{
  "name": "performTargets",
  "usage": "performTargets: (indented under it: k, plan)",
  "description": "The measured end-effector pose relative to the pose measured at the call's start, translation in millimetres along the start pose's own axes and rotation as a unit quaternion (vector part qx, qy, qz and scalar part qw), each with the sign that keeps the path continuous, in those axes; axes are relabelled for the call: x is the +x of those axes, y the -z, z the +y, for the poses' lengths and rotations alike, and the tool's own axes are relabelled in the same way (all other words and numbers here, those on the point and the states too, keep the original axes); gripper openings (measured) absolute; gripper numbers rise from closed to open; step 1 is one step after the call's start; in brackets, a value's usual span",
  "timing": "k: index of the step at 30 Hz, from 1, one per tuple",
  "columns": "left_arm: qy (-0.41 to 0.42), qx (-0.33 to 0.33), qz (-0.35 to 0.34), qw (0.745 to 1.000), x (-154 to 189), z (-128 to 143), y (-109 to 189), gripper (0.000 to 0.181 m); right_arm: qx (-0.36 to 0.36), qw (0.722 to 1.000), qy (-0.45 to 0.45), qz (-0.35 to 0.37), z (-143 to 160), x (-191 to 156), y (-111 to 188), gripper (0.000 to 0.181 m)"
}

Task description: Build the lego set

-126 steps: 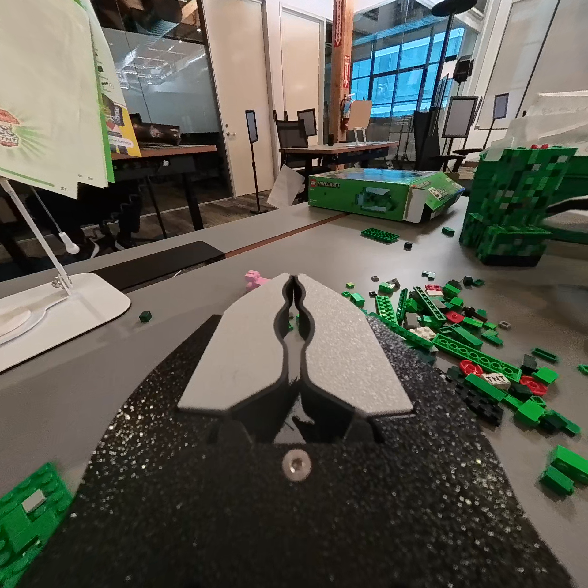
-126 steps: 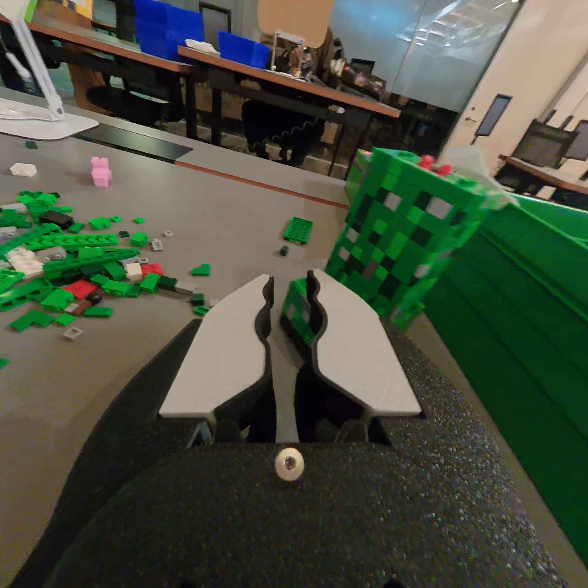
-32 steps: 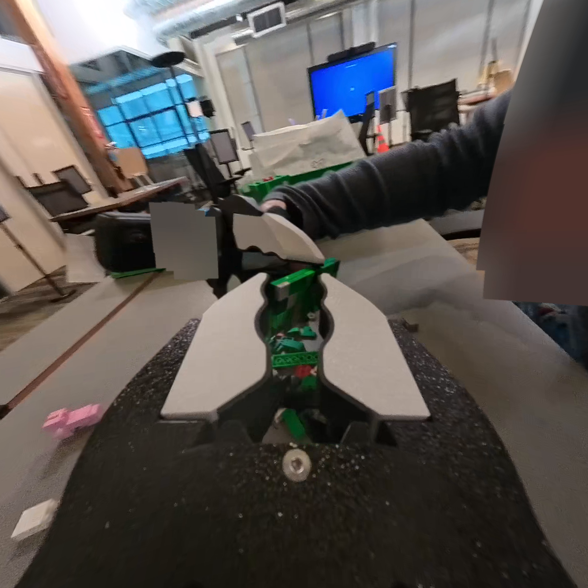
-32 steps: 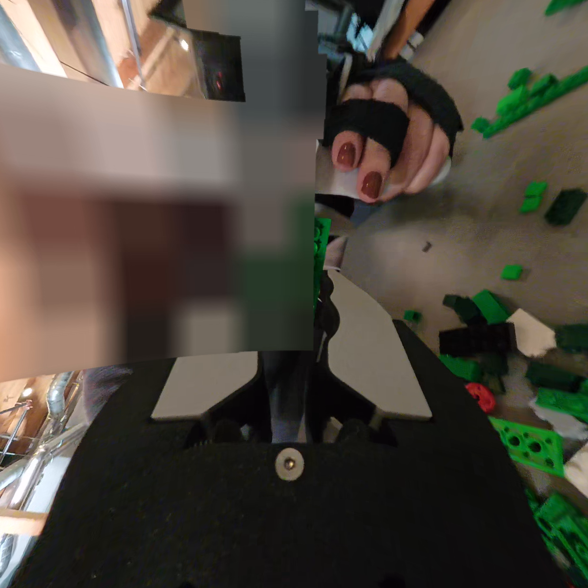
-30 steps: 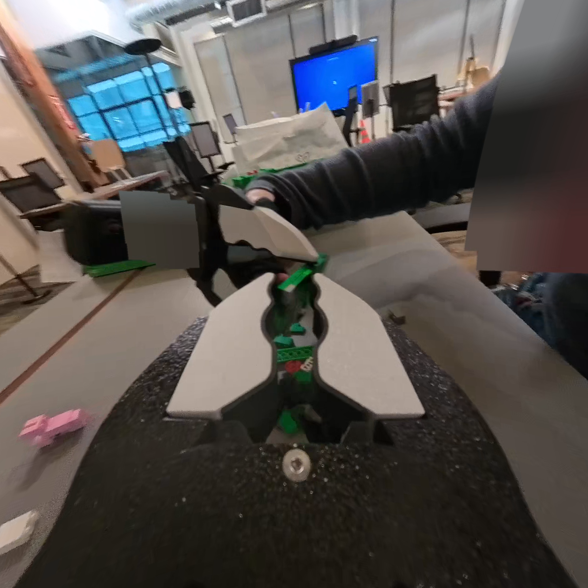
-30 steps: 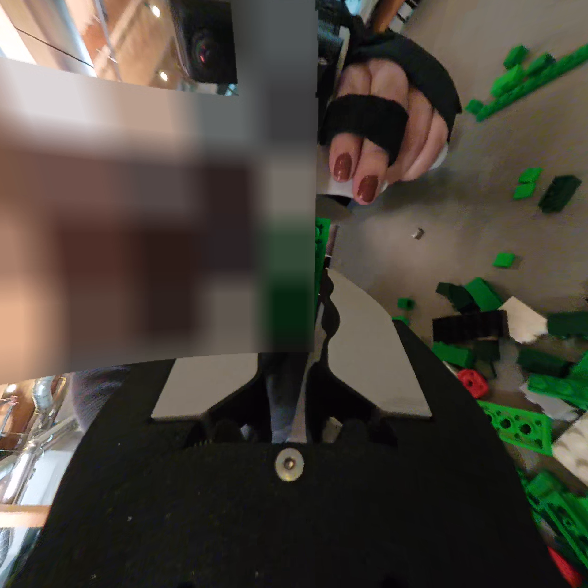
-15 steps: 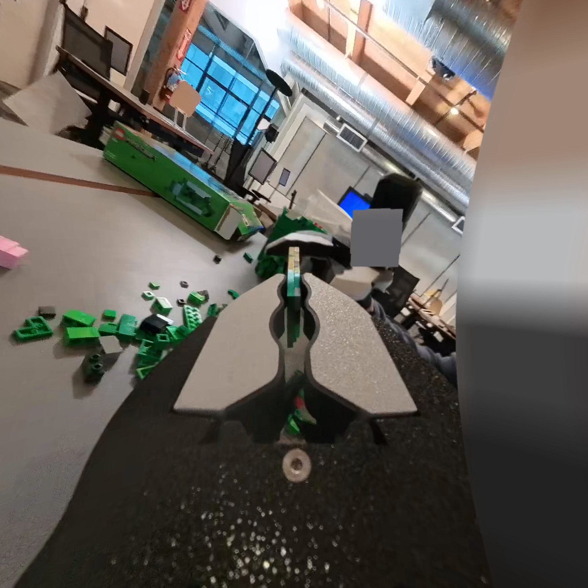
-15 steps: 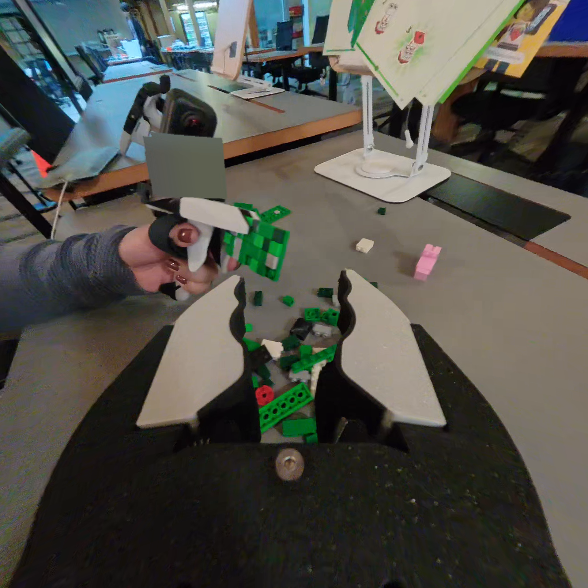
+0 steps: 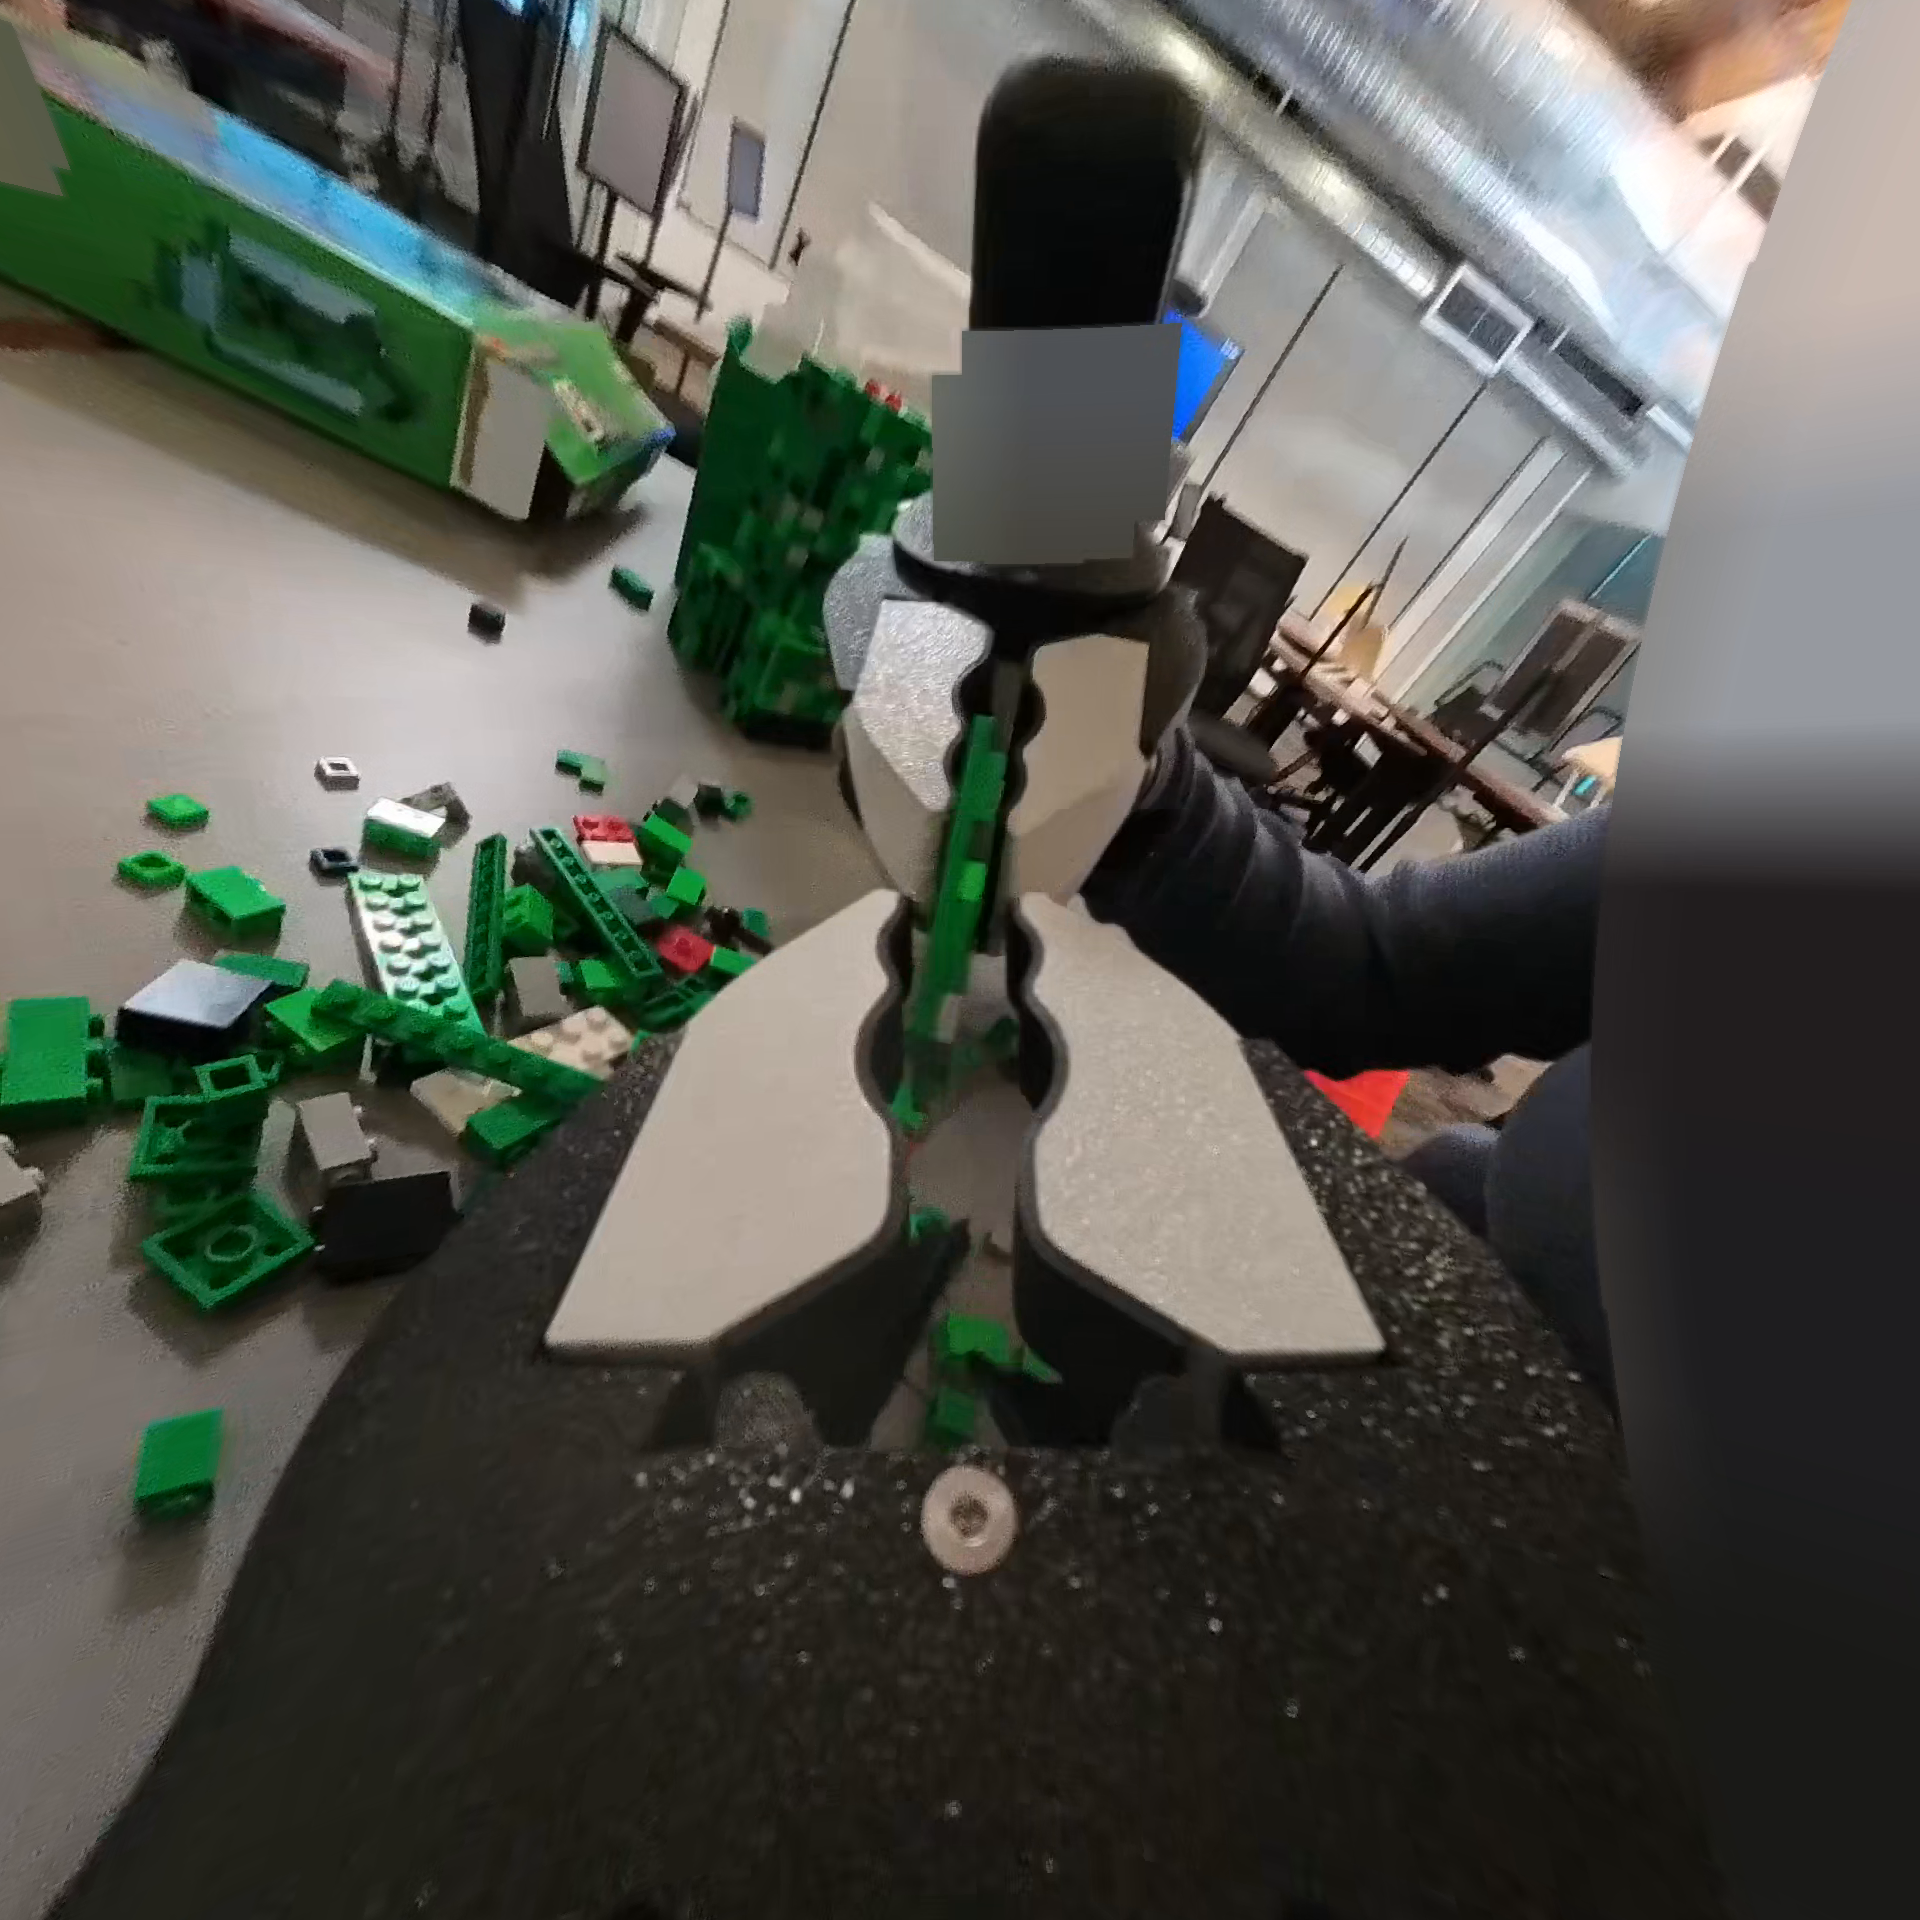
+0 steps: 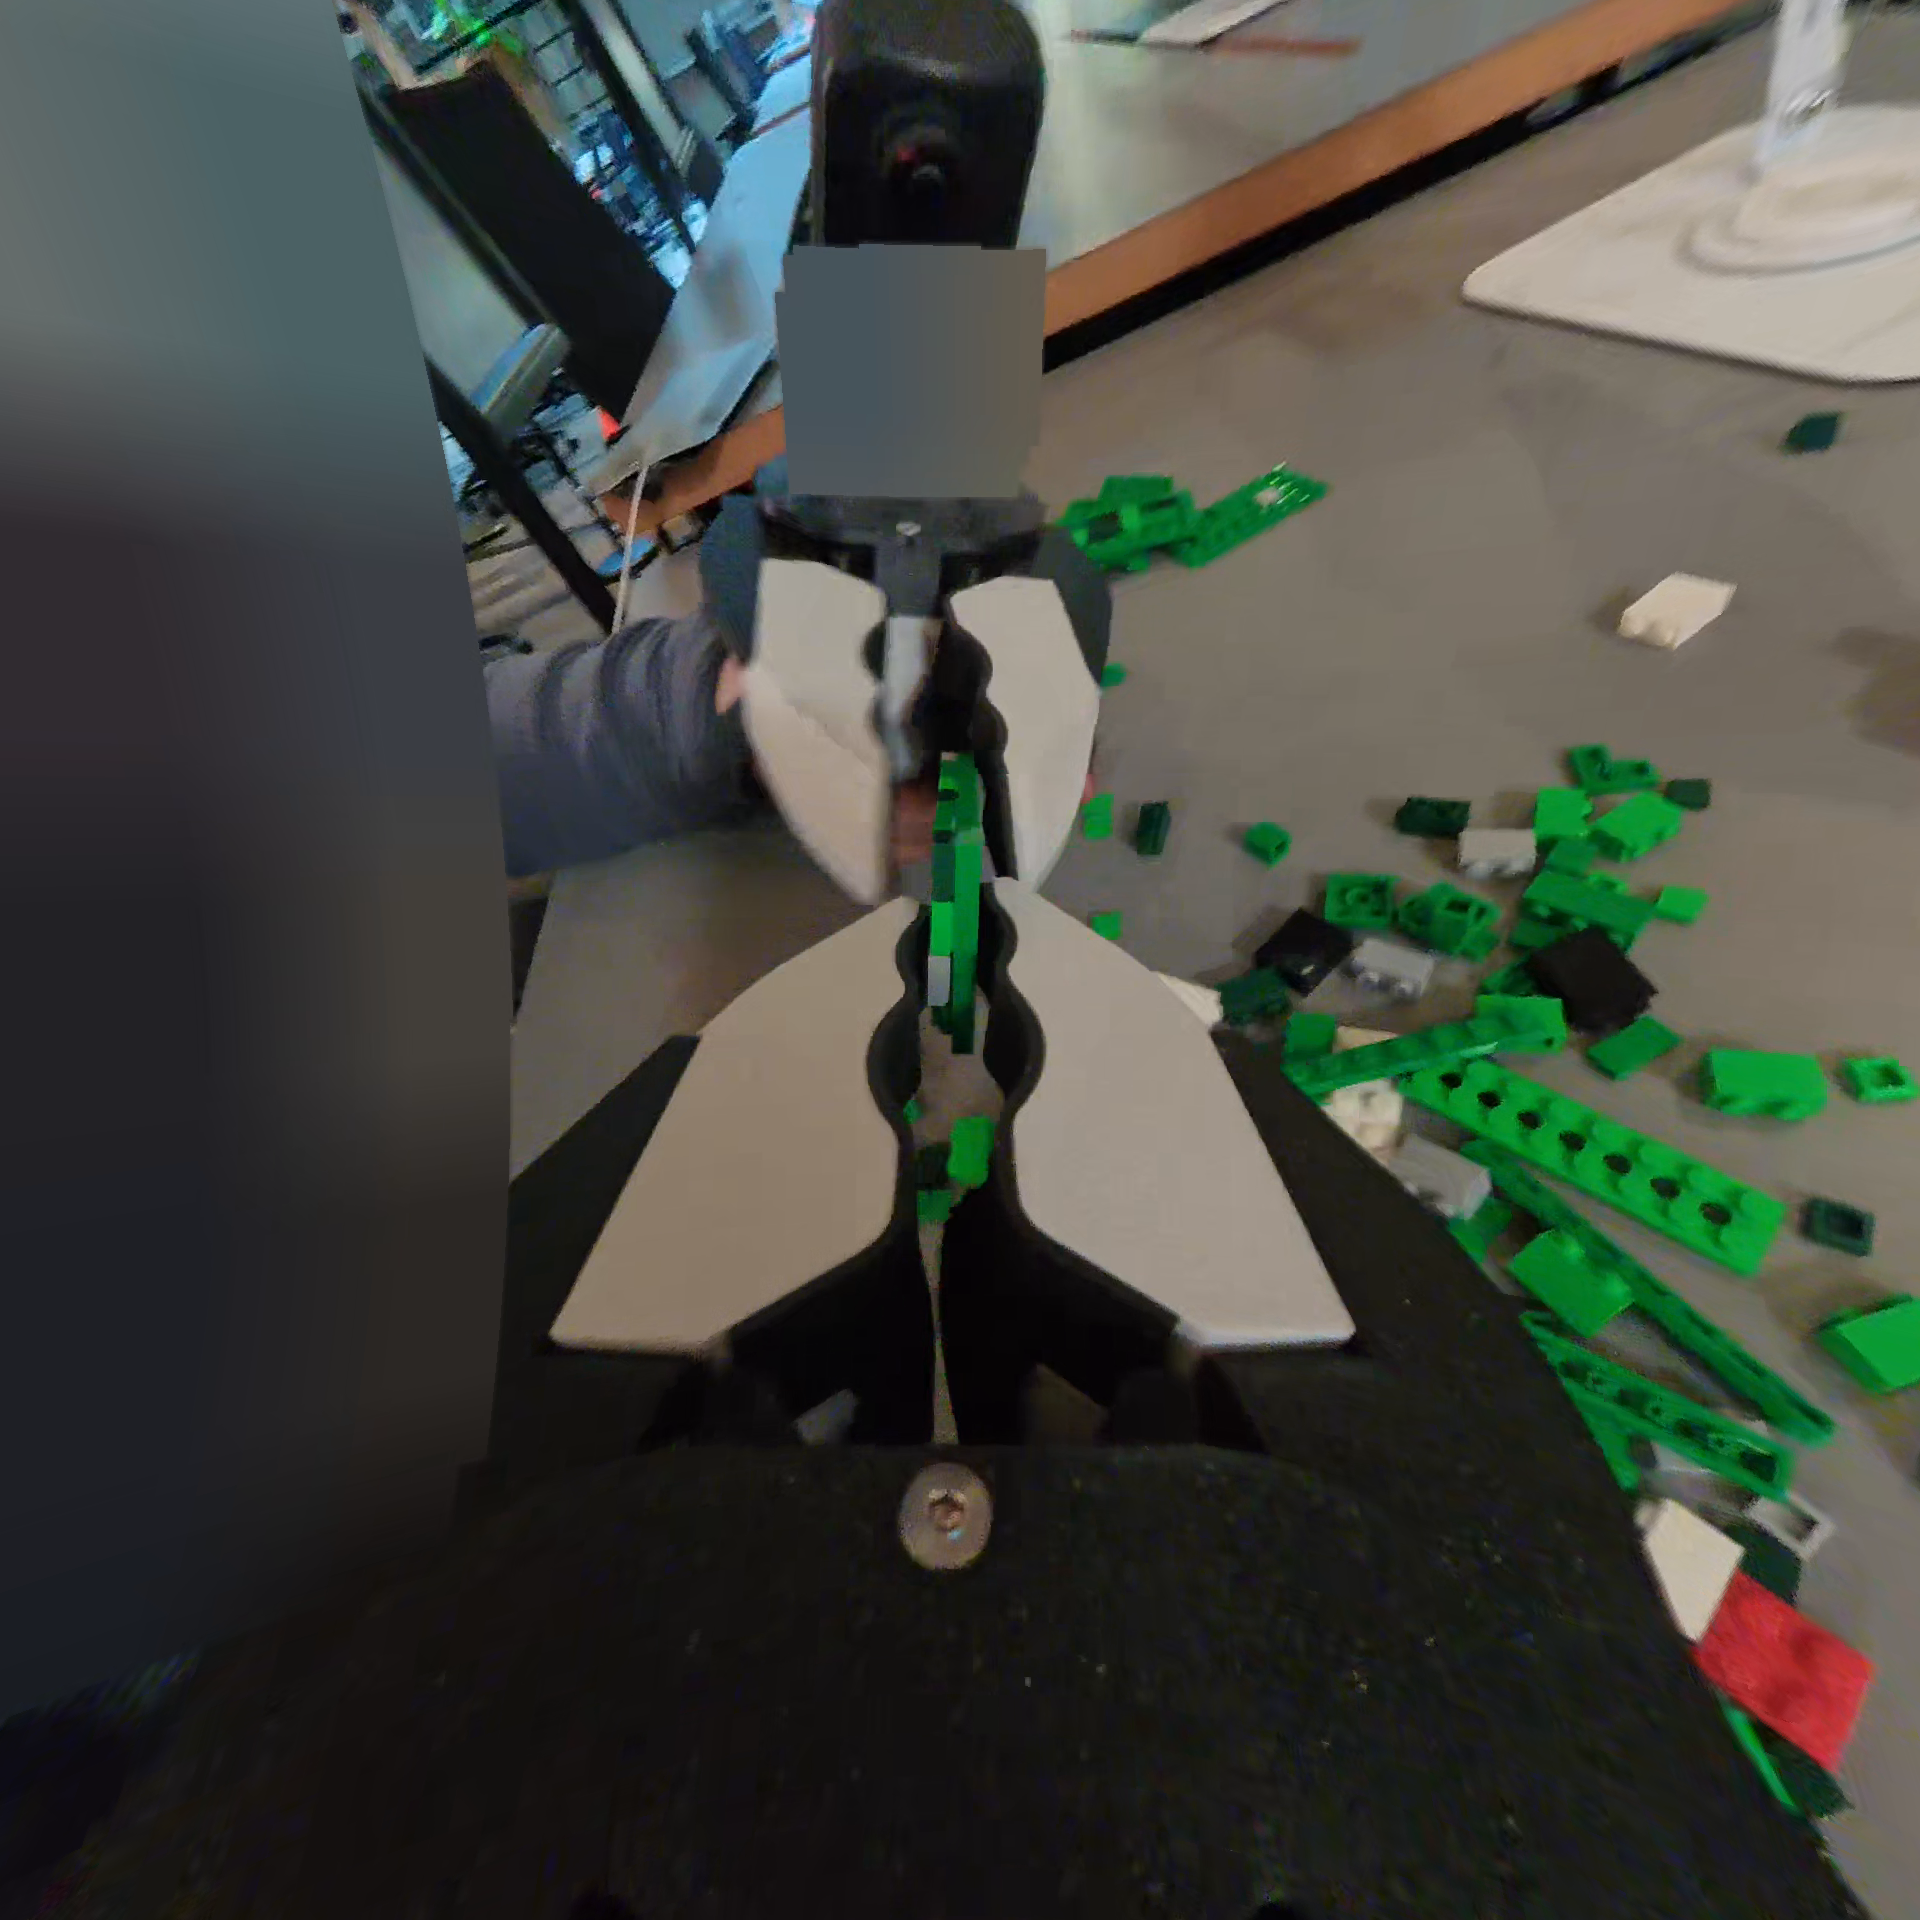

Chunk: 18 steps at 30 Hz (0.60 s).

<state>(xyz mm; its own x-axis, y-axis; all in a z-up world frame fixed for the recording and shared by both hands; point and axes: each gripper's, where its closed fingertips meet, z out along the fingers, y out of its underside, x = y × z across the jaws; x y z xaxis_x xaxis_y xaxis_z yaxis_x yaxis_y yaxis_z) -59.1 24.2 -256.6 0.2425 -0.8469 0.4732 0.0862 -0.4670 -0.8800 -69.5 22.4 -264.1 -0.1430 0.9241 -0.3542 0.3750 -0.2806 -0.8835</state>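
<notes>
Above the scattered green plastic bricks (image 9: 436, 997), left gripper (image 9: 961, 914) and right gripper (image 10: 961, 904) both clamp one flat green-checkered brick panel (image 9: 961, 894), tip to tip.

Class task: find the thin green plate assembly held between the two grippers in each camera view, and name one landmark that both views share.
Left wrist view: green plate assembly, edge-on at centre, between both grippers' fingertips.
Right wrist view: green plate assembly, edge-on, just above centre.
Shared landmark: the loose brick pile on the grey table.
</notes>
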Motion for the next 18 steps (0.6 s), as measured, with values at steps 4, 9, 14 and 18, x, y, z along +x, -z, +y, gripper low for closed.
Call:
performTargets:
  k: [4,9,14,18]
  plan:
    - [0.031,-0.008,-0.006,0.999,-9.0,6.3,1.0,0.009,-0.022,1.000,0.000,0.021,7.5,5.6,-3.0,0.008]
    - [0.148,0.053,-0.035,0.987,-30.6,0.8,8.9,0.005,-0.012,0.988,0.038,0.146,6.9,36.2,-6.8,0.052]
    - [0.201,0.061,-0.048,0.977,-43.6,6.1,13.6,0.005,-0.064,0.932,0.208,0.290,6.8,50.4,-6.3,0.056]
    - [0.192,0.030,-0.052,0.979,-41.9,13.6,9.4,0.005,-0.113,0.899,0.275,0.323,15.2,53.4,-14.9,0.066]
